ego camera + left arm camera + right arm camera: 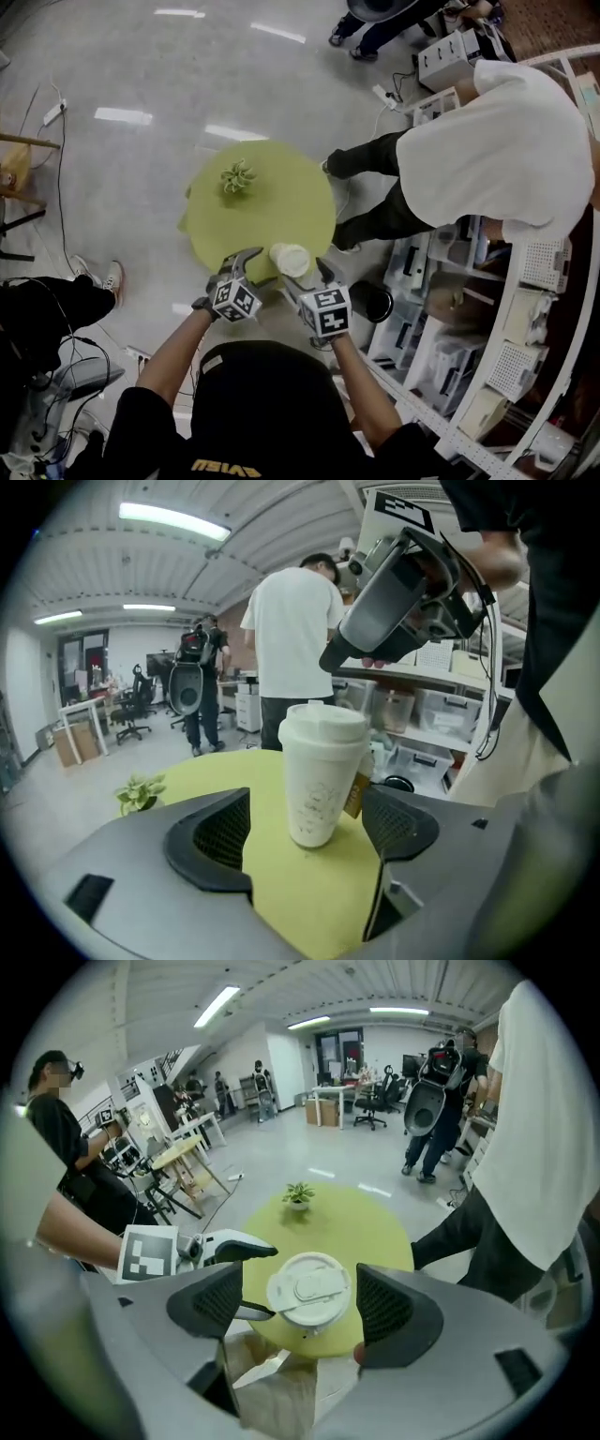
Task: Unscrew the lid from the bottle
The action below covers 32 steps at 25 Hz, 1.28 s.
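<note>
A white bottle [290,260] stands upright at the near edge of a round yellow-green desk [281,187], with a small potted plant [238,176] well apart at the far side. The left gripper [246,265] comes in level from the near left. Its fingers [211,841] are released and spread either side of the bottle's body, touching nothing. The right gripper [309,278] looks down on the lid [309,1288], fingers likewise spread wide around it and not gripping.

To do this well, the left fingers should probably clamp the body first, low and square (a small tag [355,794] hangs on its right side and is best avoided). The right fingers should then centre on the lid's rim before closing and turn about the bottle's upright axis. The bottle sits close to the desk edge, so a sideways push could tip it off.
</note>
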Tool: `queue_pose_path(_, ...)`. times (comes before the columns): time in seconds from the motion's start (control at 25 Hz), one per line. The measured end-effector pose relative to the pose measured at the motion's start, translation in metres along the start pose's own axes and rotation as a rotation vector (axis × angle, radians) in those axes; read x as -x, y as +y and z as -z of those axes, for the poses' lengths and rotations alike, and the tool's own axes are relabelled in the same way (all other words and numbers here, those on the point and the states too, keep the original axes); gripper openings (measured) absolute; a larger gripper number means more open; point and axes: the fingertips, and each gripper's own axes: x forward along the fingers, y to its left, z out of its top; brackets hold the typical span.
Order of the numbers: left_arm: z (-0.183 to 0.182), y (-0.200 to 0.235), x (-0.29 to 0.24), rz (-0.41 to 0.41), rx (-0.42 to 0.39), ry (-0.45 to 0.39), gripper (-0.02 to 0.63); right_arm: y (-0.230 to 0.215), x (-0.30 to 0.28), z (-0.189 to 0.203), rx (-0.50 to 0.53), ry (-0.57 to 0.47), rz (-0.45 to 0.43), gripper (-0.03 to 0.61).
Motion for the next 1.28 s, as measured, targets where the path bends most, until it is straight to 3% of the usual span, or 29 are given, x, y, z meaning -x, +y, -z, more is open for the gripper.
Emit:
queue_pose_path(0.16, 0.007, 0.009, -0.035, 0.024, -0.007, -0.001, 0.399, -0.012, -0.026, 0.009, -0.031, 0.037, -0.005, 0.376)
queue_pose_path(0.4, 0.018, -0.007, -0.062, 0.135, -0.16, 0.026, 0.403, -0.017, -0.046, 0.019, -0.019, 0.072, 0.011, 0.374)
queue_pose_path(0.88, 0.011, -0.014, -0.083, 0.168, -0.168, -0.044, 0.379, -0.017, -0.058, 0.021, -0.003, 0.099, 0.007, 0.373)
queue_pose_path(1.28, 0.011, -0.015, -0.083, 0.186, -0.168, -0.052, 0.376, -0.012, -0.056, 0.024, 0.084, 0.157, -0.026, 0.371)
